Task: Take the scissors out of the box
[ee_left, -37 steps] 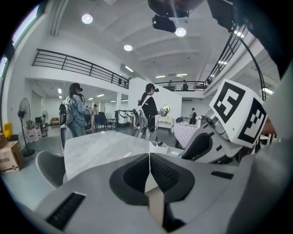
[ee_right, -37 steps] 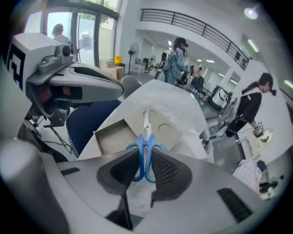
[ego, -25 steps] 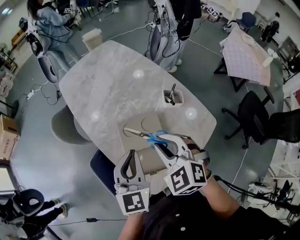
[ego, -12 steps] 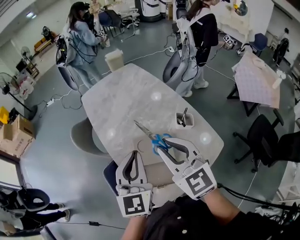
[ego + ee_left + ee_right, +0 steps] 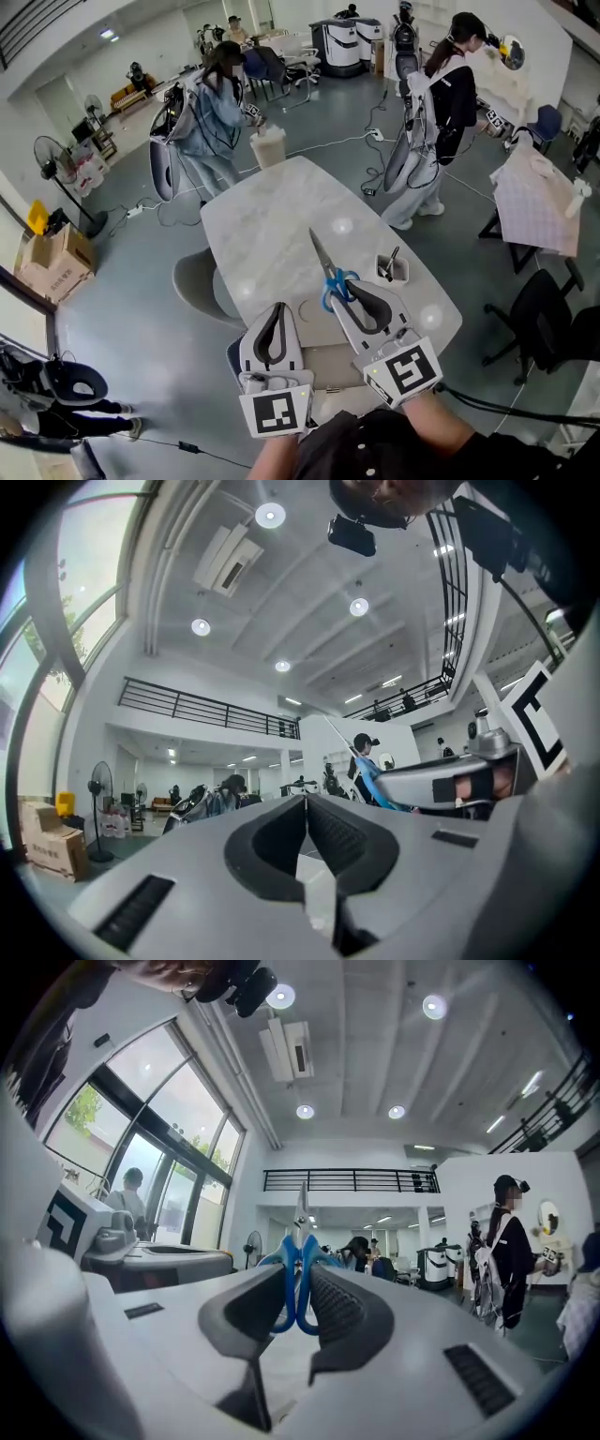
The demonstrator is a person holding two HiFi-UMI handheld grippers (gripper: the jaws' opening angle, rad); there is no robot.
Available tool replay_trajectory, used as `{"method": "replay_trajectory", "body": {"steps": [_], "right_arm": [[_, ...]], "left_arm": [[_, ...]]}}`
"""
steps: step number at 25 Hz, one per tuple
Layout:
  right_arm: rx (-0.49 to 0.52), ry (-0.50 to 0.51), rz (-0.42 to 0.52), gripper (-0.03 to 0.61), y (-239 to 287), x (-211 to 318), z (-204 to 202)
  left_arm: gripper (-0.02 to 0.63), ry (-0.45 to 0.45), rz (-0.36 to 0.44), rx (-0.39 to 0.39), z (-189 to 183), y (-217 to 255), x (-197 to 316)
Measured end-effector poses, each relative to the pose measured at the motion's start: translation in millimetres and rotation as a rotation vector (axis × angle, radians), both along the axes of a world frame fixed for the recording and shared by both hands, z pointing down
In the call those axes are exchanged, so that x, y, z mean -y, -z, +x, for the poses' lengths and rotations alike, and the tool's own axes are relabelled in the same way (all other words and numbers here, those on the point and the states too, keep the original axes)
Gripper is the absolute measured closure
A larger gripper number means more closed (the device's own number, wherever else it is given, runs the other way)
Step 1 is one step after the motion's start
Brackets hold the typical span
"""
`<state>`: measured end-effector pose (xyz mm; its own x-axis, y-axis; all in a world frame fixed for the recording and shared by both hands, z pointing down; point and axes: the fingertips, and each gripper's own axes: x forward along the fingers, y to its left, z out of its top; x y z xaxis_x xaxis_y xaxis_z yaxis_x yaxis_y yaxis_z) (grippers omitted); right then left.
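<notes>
Scissors [image 5: 327, 269] (blue loops, closed steel blades) held by the loops in the right gripper [image 5: 354, 298], up over the table [image 5: 272, 216], blades pointing away from the person; only the right gripper view shows both loops clamped between the ribbed pads [image 5: 332, 1300]; left gripper [image 5: 277, 323] alongside; its own view shows its jaws pressed together with nothing between, the scissors off to its right.
</notes>
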<state>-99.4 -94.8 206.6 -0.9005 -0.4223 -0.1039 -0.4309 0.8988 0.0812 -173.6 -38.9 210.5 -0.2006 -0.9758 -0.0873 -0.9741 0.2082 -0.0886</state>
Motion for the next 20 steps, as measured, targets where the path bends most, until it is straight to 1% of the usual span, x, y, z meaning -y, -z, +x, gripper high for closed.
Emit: {"method": "replay_trajectory", "body": {"steps": [5,11,20], "right_arm": [[0.02,-0.011,0.0,0.497,3,-1,1],[0.04,-0.023,-0.003,0.497,4,-2,4],[0.028,-0.039,-0.003,0.497,-3,0,10]], "left_arm": [[0.597,0.023,0.011,0.012,-1,6,-7],[0.597,0.035,0.011,0.016,-1,3,-11],[0.597,0.039,0.003,0.016,4,-4,-8]]}}
